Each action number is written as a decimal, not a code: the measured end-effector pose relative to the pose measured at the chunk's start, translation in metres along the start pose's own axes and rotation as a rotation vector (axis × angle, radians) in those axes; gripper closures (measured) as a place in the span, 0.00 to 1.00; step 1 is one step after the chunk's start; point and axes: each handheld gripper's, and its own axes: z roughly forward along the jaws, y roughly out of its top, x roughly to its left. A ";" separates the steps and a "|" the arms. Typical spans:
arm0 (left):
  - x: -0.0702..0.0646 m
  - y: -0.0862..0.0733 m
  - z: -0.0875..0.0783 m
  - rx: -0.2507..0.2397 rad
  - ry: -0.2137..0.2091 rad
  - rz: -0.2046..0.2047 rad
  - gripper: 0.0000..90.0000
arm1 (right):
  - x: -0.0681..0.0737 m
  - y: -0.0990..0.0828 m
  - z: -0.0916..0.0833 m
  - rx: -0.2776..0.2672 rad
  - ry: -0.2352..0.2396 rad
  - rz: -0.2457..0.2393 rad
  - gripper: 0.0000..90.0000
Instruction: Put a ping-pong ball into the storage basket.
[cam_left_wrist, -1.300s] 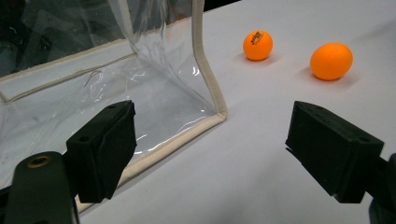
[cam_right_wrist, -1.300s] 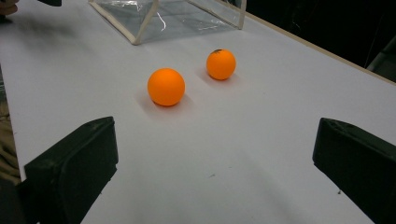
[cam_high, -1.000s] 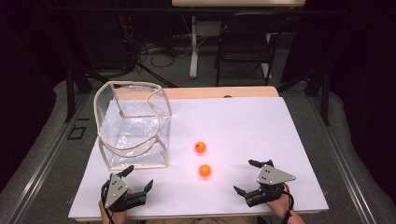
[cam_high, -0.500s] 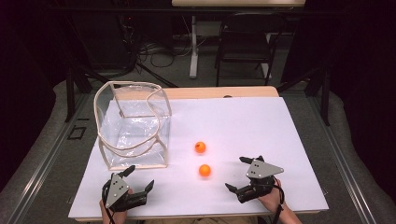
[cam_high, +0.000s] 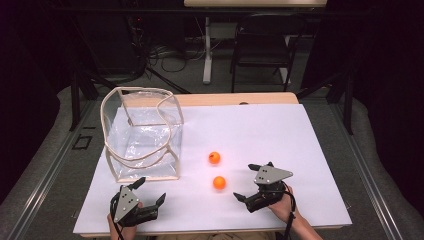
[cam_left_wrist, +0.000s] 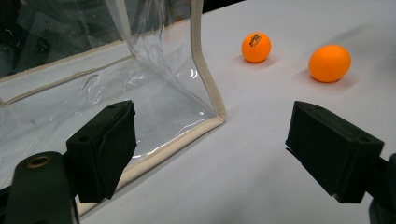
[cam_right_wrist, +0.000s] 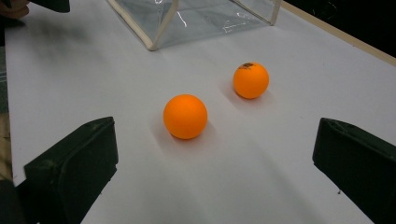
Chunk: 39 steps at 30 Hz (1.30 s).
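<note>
I note my right gripper (cam_high: 248, 182) has advanced leftward since a second ago and now sits just beside the nearer orange ball (cam_high: 219, 182), jaws spread wide and holding nothing. That ball lies on the white table (cam_high: 280, 135), ahead of the jaws in the right gripper view, not touched. The second orange ball (cam_high: 214, 158) lies near it, farther in. My left gripper (cam_high: 150, 191) is unchanged, wide open and empty, just before the clear bag (cam_high: 142, 135).

A white-covered table (cam_high: 300, 130) carries a clear plastic bag (cam_high: 142, 135) and 2 orange balls (cam_high: 214, 158) (cam_high: 219, 182).
</note>
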 end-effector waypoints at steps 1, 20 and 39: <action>0.000 0.000 0.000 0.000 0.000 0.000 0.17 | 0.000 0.000 0.000 0.000 0.000 0.000 0.00; 0.002 -0.001 0.001 0.004 -0.004 0.004 0.17 | 0.004 0.014 0.029 0.065 0.047 -0.018 0.00; 0.002 0.000 0.001 -0.001 -0.006 0.008 0.17 | 0.006 0.021 0.059 0.121 0.063 -0.007 0.00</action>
